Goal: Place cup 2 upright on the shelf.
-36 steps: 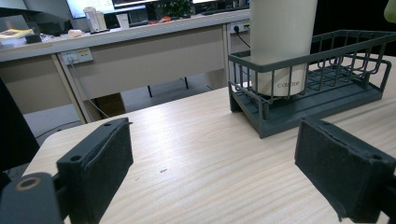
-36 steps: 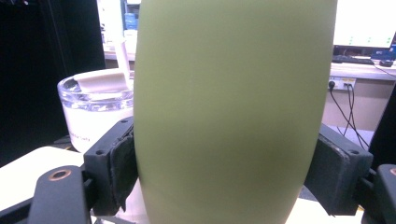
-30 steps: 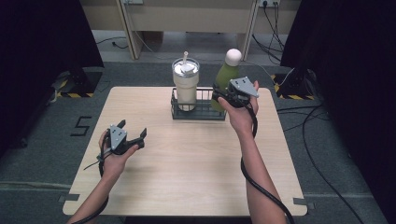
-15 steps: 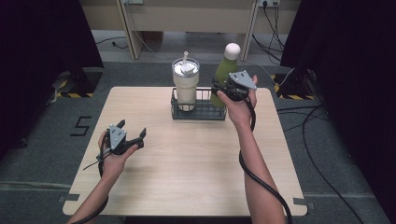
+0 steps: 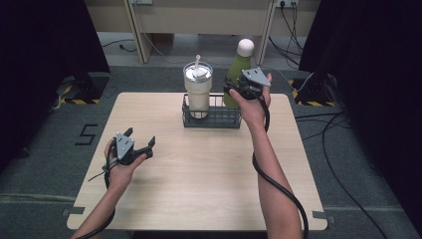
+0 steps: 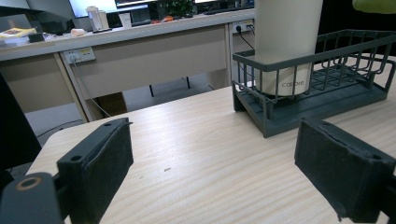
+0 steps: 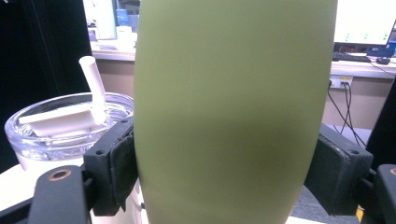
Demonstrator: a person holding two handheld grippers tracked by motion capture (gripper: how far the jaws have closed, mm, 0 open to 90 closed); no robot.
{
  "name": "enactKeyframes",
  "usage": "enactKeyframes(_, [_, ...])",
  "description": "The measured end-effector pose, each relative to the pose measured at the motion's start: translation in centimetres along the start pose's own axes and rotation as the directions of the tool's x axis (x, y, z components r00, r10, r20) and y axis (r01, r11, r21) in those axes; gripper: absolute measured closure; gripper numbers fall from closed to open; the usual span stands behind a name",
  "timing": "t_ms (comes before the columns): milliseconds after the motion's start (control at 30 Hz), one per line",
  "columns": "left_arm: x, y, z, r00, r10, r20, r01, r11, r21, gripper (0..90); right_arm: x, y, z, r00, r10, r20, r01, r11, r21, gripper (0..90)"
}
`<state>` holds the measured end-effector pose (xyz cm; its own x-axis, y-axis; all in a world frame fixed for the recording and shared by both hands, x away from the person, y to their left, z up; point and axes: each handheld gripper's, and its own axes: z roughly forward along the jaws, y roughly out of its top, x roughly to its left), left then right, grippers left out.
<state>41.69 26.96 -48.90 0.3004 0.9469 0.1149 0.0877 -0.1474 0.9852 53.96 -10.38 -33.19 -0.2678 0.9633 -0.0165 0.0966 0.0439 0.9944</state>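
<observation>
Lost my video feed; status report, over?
Right gripper shut on green bottle, at basket's right end. Left gripper open, idle. Tumbler close beside the bottle.

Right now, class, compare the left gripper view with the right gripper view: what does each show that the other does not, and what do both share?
The left gripper view alone shows the wire basket, the bare table and the open left gripper. The right gripper view alone shows the right gripper clamped on the green bottle's body, and the tumbler's clear lid with its straw. Both share the white tumbler and the desks behind.
</observation>
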Motion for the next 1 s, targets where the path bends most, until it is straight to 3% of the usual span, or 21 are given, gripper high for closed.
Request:
enactKeyframes(567, [0.1, 0.0, -0.1, 1.0000, -0.005, -0.004, 0.005, 1.0000, 0.000, 10.8, 0.1, -0.8, 2.8, 0.9999, 0.011, 0.012, -0.012, 0.9987, 0.049, 21.1])
enactKeyframes(1000, [0.1, -0.1, 0.0, 1.0000, -0.006, -0.002, 0.006, 1.0000, 0.002, 11.0, 0.0, -2.4, 4.7, 0.9992, 0.029, 0.026, -0.031, 0.9937, 0.108, 21.1])
